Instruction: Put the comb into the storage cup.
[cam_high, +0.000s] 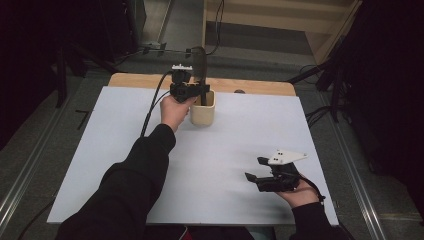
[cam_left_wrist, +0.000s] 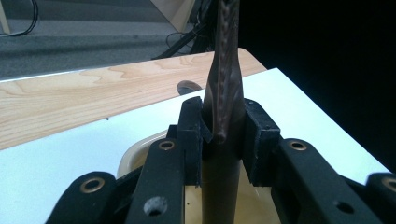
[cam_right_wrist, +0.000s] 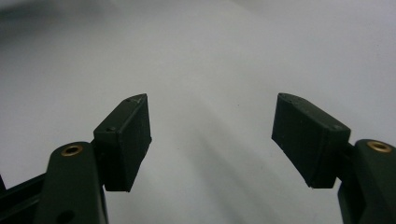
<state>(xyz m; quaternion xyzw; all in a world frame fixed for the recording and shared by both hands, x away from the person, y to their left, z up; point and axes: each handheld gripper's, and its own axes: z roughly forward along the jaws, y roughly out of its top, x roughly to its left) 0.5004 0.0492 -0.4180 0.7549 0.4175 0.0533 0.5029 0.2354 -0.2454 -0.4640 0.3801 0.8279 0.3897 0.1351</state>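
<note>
Left gripper at twelve o'clock, clenched on upright dark utensil over cream cup, likely to steady it; right gripper at four o'clock, gaping, idle.

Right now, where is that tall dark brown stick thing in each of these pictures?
High view: the dark stick stands upright in the cream cup, top centre, pinched by the left hand-held gripper.
Left gripper view: centre, clamped between the jaws.
Right gripper view: not in it.
Shared landmark: the white tabletop.
</note>
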